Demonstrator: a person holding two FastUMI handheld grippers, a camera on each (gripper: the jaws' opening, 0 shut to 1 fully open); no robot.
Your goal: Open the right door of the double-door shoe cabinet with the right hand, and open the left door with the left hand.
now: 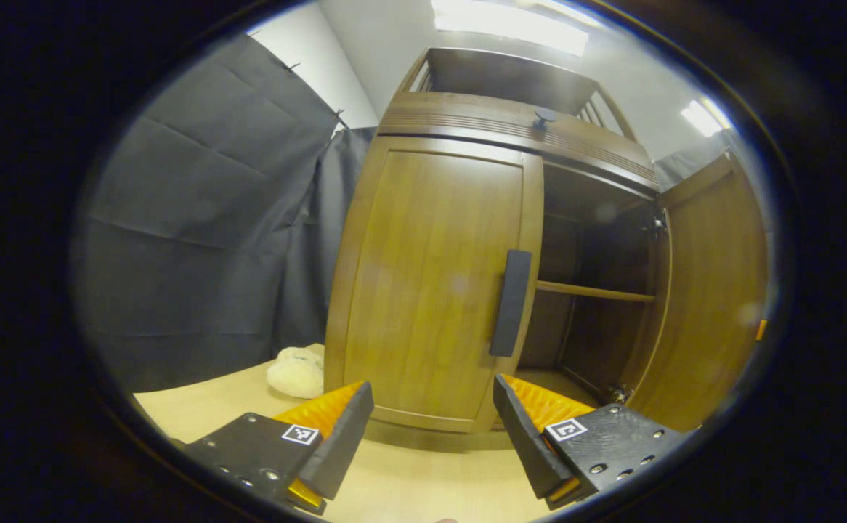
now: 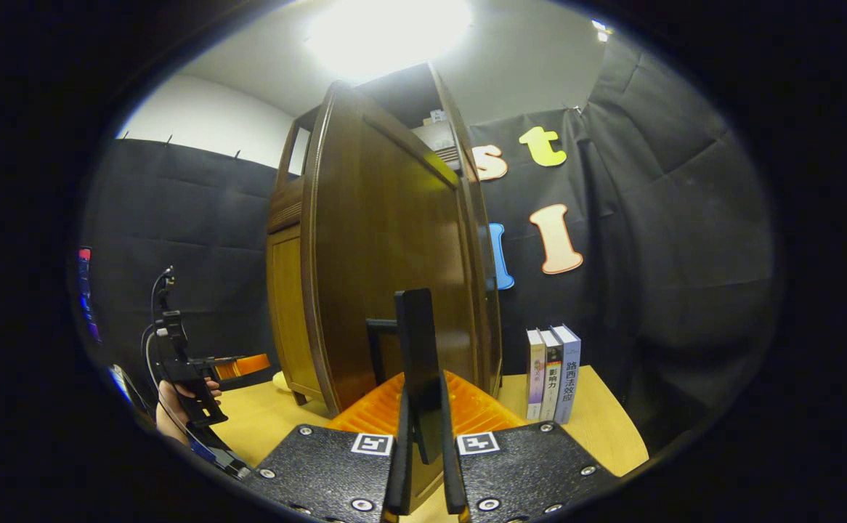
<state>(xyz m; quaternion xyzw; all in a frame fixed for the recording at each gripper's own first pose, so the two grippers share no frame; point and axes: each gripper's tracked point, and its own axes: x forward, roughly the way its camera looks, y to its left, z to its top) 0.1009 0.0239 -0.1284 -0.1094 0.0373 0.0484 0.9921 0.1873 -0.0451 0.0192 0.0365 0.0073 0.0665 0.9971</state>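
My right gripper (image 2: 423,465) was clamped on the right door's handle (image 2: 418,341) — door swung wide. My left gripper (image 1: 431,421) hung spread, the left door's handle (image 1: 511,302) at one o'clock.

Shoe cabinet (image 1: 467,123): brown wood, upright on table. Left door (image 1: 431,283) closed, dark vertical handle (image 1: 511,303). Right door (image 1: 714,290) swung open; inner shelf (image 1: 594,292) exposed.

Surface (image 1: 423,479): pale wood, lying under everything and reflecting the light softly.
Walls: black cloth (image 1: 205,240) hanging in folds behind the surface; a white wall (image 2: 205,116) rising above the cloth.
Ceiling: white, with bright light panels (image 1: 511,22) glowing above the surface.
Books (image 2: 553,372): three standing upright at the surface's far edge, against the cloth.
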